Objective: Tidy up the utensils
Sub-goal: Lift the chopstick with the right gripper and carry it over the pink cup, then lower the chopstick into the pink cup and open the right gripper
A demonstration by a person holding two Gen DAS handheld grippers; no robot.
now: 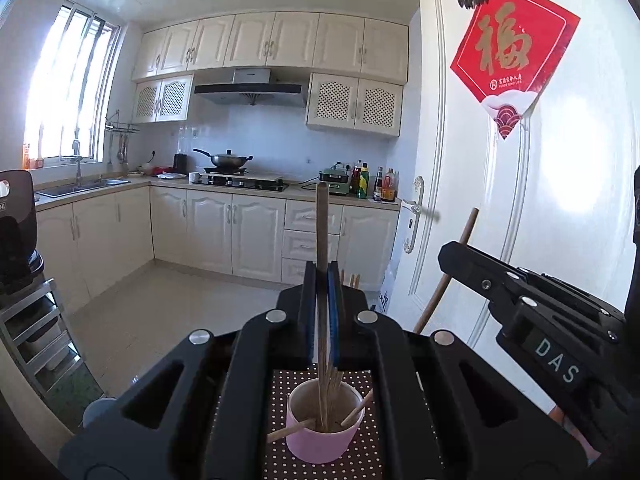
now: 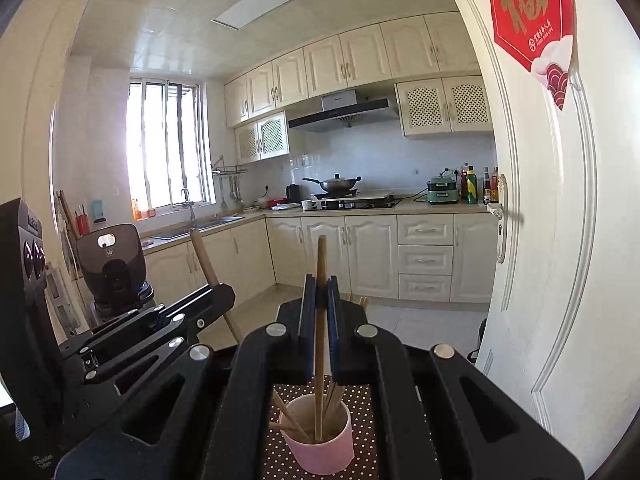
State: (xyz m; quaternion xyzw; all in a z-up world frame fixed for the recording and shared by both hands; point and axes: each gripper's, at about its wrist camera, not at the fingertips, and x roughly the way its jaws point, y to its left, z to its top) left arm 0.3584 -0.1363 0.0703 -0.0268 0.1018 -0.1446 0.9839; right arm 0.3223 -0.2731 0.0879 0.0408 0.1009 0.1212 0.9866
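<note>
A pink cup stands on a brown polka-dot mat below both grippers; it also shows in the right wrist view. Several wooden chopsticks lean inside it. My left gripper is shut on a wooden chopstick that stands upright with its lower end in the cup. My right gripper is shut on another upright wooden chopstick, its lower end also in the cup. Each gripper shows from the side in the other's view: the right one, the left one.
A white door with a red paper decoration stands close on the right. A black appliance sits on a metal rack at the left. Kitchen cabinets, a stove with a wok and a sink lie beyond.
</note>
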